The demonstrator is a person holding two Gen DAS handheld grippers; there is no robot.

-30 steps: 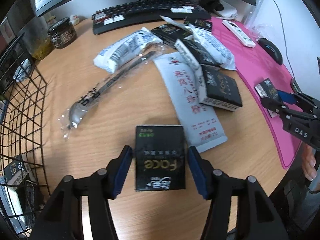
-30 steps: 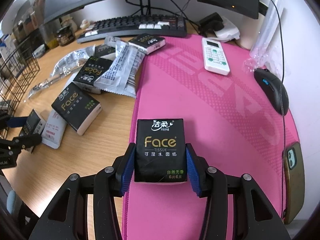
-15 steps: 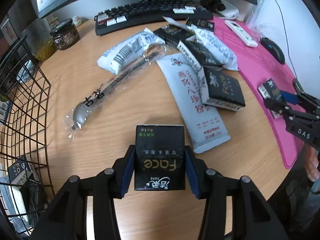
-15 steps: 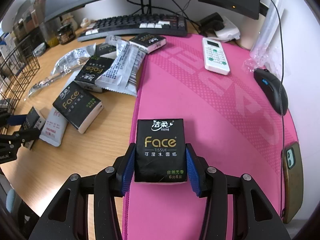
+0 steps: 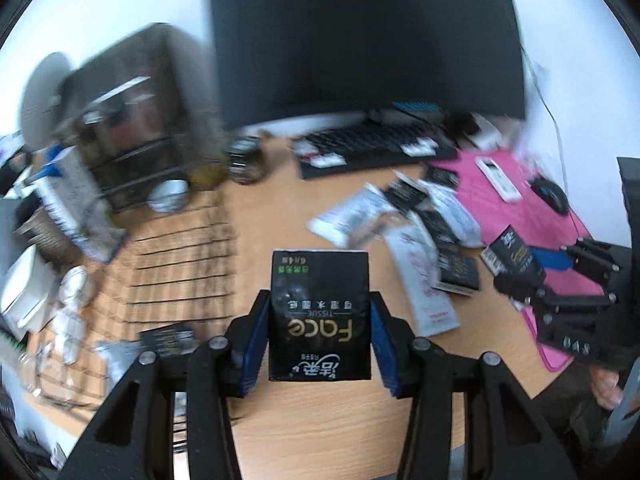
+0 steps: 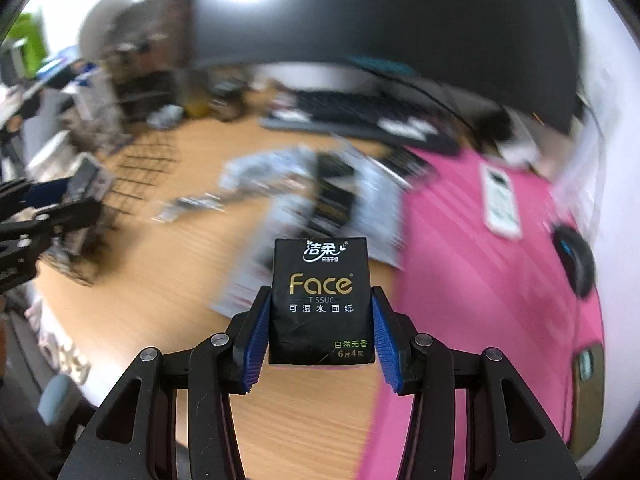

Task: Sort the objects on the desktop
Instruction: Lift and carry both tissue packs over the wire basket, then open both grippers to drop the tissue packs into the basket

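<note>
Black tissue packs with gold "Face" lettering fill the middle of both wrist views, one in each hand-held gripper. The left hand-held gripper (image 5: 320, 350) is clamped on its black tissue pack (image 5: 320, 316), blue pads pressed against both sides, the print upside down to the camera. Its jaws closed in on the pack within the last second. The pack is lifted clear of the wooden table (image 5: 320, 420).

The right hand-held gripper (image 6: 320, 340) is likewise clamped on a second tissue pack (image 6: 320, 300), print upright, held above the edge where the wood meets a pink desk mat (image 6: 500, 280). In the left view this gripper shows at the right edge with its pack, and part of a hand (image 5: 606, 384) below it.

Both views are blurred. On the table between them lies a loose heap of white sachets and more black packs (image 5: 424, 236). A black wire basket (image 5: 180, 260) stands at the left of the table, with at least one black pack inside it. Farther back are a dark keyboard (image 5: 376, 148), a large monitor (image 5: 368, 40) and a dark jar (image 5: 245, 162). On the pink mat rest a white remote control (image 6: 500, 200) and a black mouse (image 6: 574, 260).
</note>
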